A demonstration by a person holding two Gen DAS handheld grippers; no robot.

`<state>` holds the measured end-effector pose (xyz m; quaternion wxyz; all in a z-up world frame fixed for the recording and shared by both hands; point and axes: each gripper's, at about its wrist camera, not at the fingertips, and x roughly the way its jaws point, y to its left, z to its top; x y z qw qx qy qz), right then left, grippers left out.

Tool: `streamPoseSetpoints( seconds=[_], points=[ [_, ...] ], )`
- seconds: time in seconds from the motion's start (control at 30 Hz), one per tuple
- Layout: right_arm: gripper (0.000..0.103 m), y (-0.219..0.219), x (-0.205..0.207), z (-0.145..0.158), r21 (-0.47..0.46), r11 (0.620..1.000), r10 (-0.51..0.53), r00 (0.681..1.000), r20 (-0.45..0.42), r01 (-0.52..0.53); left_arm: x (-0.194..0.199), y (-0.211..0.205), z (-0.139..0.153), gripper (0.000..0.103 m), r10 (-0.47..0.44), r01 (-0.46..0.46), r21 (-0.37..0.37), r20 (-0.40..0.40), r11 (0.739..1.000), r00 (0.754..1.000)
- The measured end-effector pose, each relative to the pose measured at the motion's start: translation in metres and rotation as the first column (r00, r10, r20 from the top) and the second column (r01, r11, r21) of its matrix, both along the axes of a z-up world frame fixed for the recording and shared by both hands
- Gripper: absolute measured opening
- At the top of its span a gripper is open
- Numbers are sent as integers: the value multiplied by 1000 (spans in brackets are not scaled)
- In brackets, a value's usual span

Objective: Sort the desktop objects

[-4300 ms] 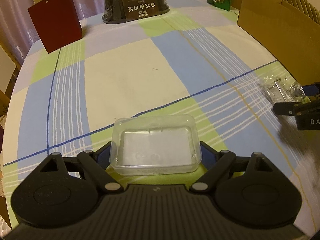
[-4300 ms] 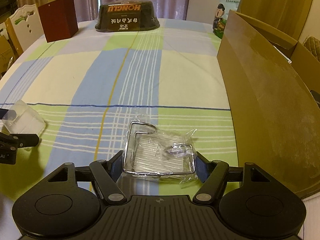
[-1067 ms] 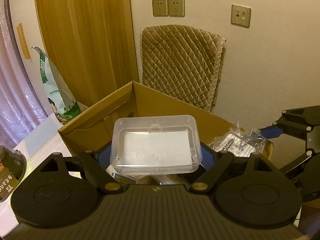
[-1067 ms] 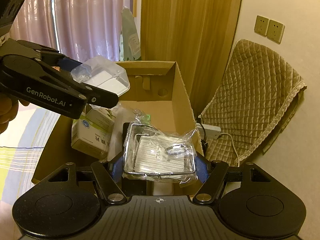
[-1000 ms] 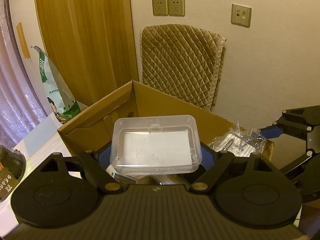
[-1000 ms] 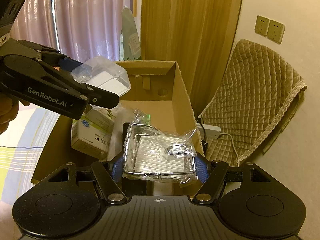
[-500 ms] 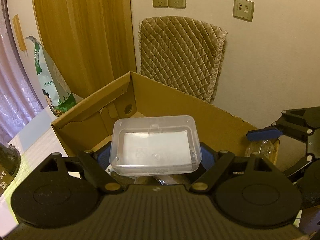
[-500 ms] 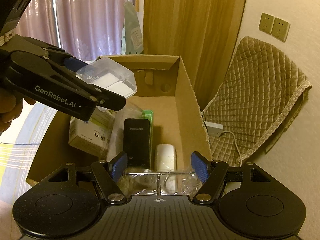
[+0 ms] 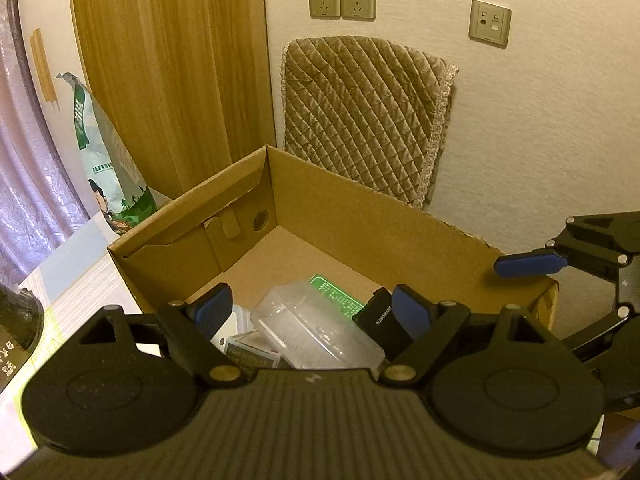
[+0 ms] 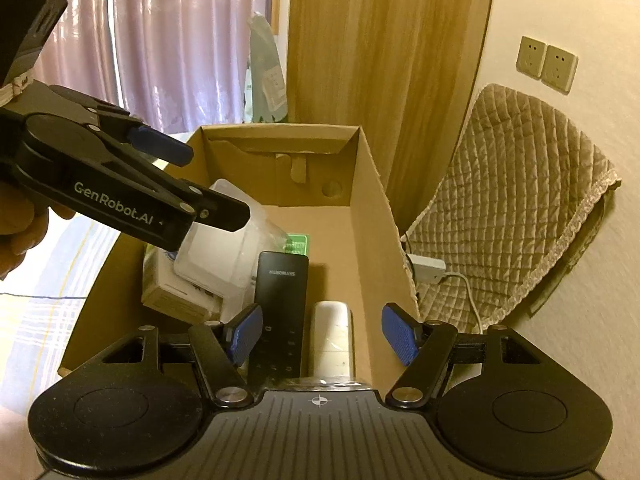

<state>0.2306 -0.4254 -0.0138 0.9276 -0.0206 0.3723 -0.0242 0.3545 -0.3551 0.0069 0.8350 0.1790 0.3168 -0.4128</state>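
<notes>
Clear case newly dropped into box.

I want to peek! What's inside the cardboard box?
Inside the cardboard box: a clear plastic case, black remote, white mouse, green card and a white carton. Anything beneath them is hidden.

The plaid-clothed table carries the cardboard box and a green bag.
</notes>
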Motion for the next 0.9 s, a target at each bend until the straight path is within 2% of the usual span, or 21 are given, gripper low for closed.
streamPoseSetpoints(
  seconds=[0.47, 0.77, 0.9],
  points=[
    [69, 0, -9, 10, -1, 1000, -9, 999, 39, 9, -9, 12, 9, 84, 36, -36, -20, 11, 999, 999],
    [69, -16, -11, 18, 27, 1000, -8, 997, 71, 6, -23, 34, 22, 87, 148, -147, -40, 21, 988, 989],
    [69, -18, -7, 17, 41, 999, 29, 997, 73, -32, -33, 47, 24, 88, 212, -212, -46, 8, 976, 977]
  ],
)
